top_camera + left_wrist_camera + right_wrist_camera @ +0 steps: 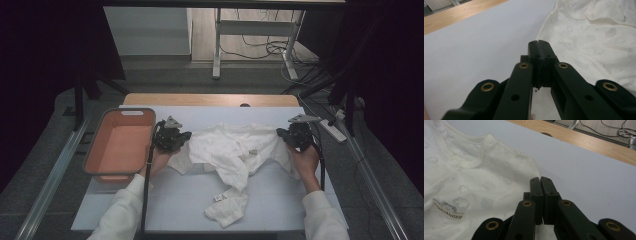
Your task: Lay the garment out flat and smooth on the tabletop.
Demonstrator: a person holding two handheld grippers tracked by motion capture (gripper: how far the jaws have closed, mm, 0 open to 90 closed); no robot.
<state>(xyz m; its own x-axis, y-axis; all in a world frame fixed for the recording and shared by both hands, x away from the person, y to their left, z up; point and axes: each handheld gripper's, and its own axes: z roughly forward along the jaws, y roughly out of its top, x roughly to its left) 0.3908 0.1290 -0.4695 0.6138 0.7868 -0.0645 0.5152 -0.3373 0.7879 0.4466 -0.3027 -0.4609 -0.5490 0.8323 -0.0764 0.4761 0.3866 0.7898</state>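
A white baby garment lies crumpled across the middle of the table, on its pale blue-grey cover; its body spreads from left to right between the two hands, and a narrower part trails toward the near edge, where it ends in a folded bunch with a small tag beside it. The left tongs sit at the garment's left edge, held in the person's left hand; in the left gripper view the left tongs have their jaws pressed flat together with nothing between them, the tips over the bare cover just beside the cloth's hemmed edge. The right tongs sit at the garment's right edge, held in the right hand; in the right gripper view the right tongs are likewise closed on nothing, the tips at the border where the cloth meets the cover; the neckline lies to the far left of them, and a small sewn label with a printed face and lettering lies at the near left. An orange basket with a grey rim stands at the left side of the table, just beside the left hand and apart from the garment. A strip of bare wood shows along the table's far edge; beyond it, on the floor, stand a white frame and loose cables.
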